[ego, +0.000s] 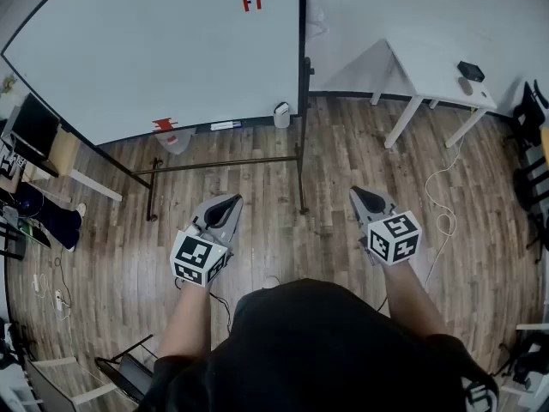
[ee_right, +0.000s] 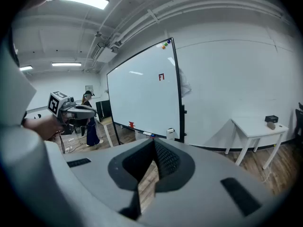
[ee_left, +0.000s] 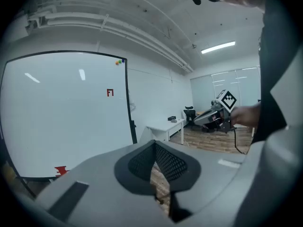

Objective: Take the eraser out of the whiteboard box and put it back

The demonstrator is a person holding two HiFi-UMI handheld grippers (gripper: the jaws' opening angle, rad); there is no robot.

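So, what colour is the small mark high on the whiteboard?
The small square mark is red; clearest in head view.

Head and gripper views, probably same whiteboard (ego: pixel 154 50)

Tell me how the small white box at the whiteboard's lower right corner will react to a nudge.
The white box looks small, so probably light and easily shifted. It looks taller than wide at the bottom edge of the whiteboard, so a high push might tip it. Whether it is fastened there cannot be told.
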